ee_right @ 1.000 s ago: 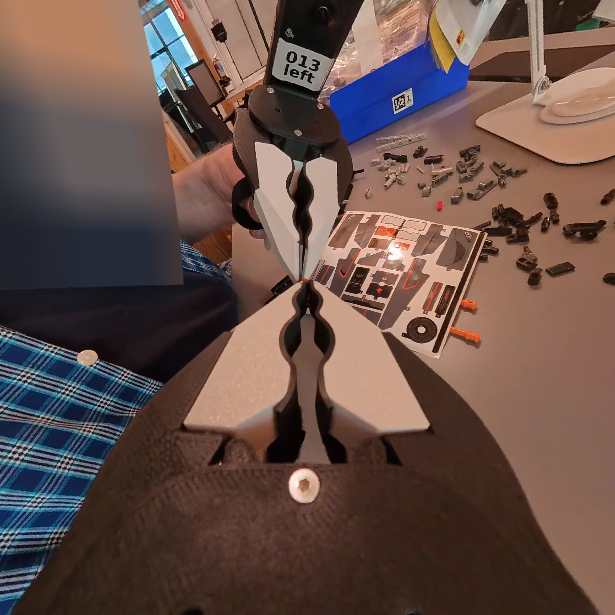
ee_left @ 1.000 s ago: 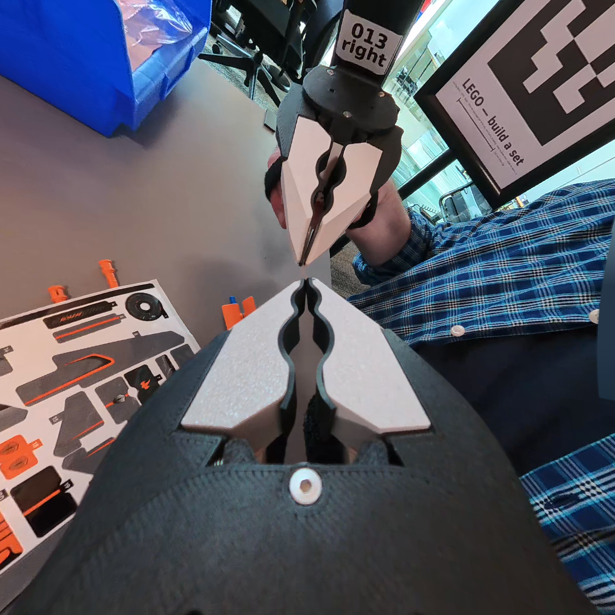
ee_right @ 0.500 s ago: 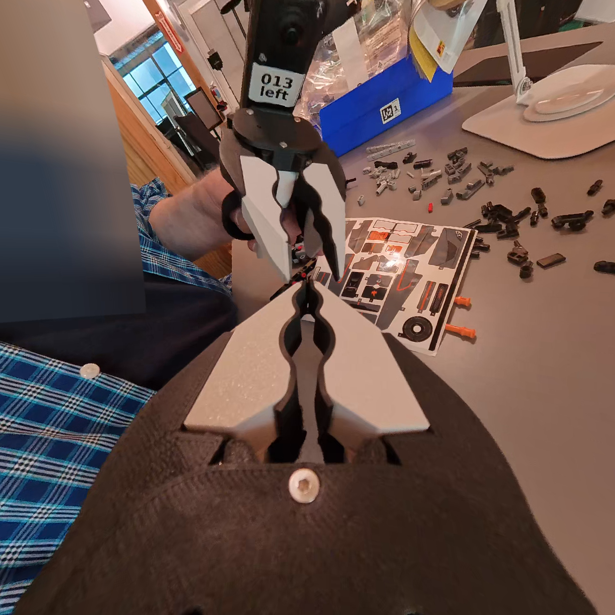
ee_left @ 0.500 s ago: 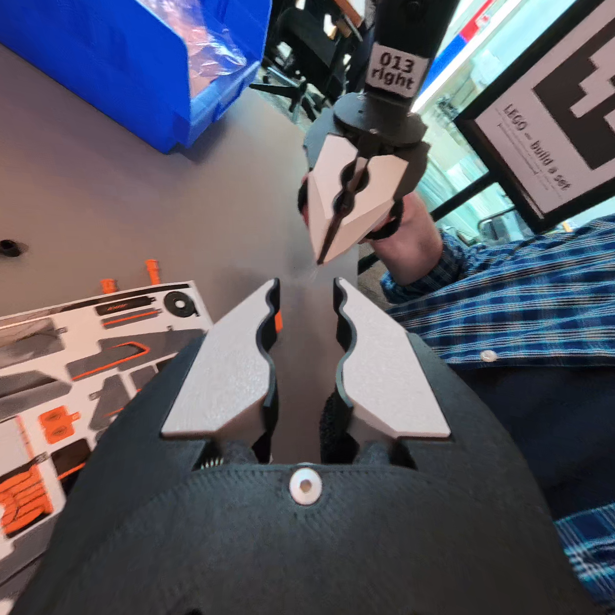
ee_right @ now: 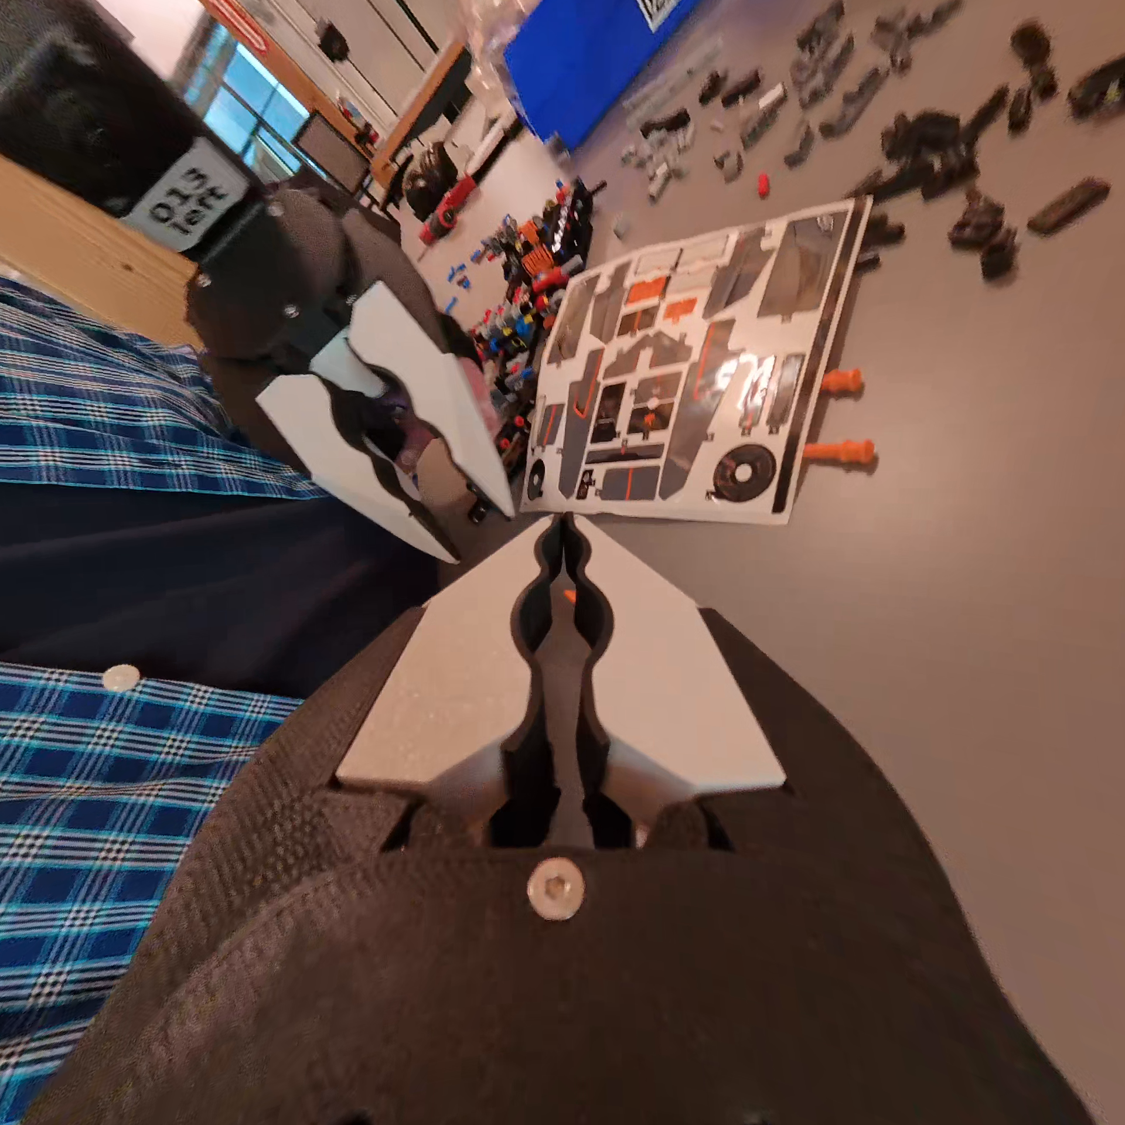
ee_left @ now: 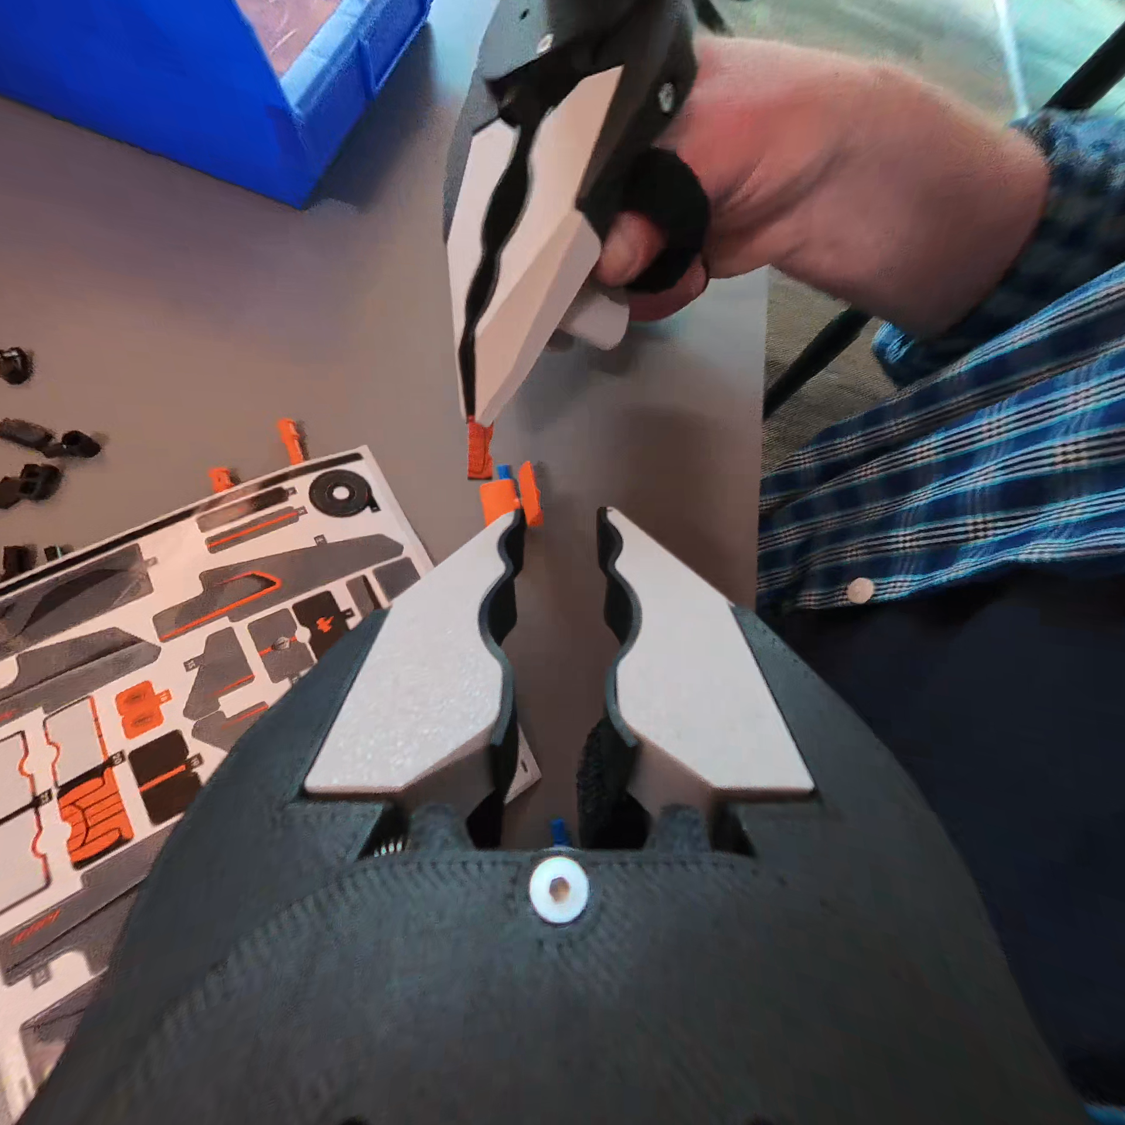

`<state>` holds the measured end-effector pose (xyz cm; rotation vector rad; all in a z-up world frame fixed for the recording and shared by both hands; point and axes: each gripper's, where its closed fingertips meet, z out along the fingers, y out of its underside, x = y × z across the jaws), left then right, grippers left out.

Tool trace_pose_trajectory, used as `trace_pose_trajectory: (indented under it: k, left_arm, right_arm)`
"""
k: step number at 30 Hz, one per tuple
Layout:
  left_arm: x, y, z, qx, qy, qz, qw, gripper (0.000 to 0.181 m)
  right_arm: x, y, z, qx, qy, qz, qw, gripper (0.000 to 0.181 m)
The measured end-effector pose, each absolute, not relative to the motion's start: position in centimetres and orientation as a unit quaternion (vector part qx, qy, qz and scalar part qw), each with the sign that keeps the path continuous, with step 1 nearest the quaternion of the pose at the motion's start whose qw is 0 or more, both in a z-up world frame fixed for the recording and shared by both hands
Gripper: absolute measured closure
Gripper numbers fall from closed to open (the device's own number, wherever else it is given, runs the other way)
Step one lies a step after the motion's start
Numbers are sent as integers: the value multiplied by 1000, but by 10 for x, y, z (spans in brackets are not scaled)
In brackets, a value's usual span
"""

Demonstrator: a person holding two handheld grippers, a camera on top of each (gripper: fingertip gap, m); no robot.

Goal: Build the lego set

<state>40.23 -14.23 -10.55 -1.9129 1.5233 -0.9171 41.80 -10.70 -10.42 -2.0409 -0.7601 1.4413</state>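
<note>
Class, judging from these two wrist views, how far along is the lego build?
Early. Done: a partly built model stands beyond the sticker sheet. In hand: the right gripper is shut on a small orange piece; the left gripper is open. Left: loose dark pieces are scattered, and the stickers look unused.

A small orange lego piece (ee_left: pixel 480 450) hangs upright, pinched by its top end at the fingertips of the right gripper (ee_left: pixel 472 417), just above the grey table. Just beside it on the table lies a small cluster of orange pieces with a blue peg (ee_left: pixel 510 494). Two orange pins (ee_right: pixel 839 416) lie beside the sticker sheet (ee_right: pixel 688 377). Black and grey pieces (ee_right: pixel 949 140) lie scattered beyond it.
</note>
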Motion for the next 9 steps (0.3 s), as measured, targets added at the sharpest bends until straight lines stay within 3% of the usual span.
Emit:
trace_pose_trajectory:
  k: [9]
  left_arm:
    - [420,-148,-128,-672,620,-237,328,164]
  right_arm:
    - [420,-112,-126,-782,-251,533,205,181]
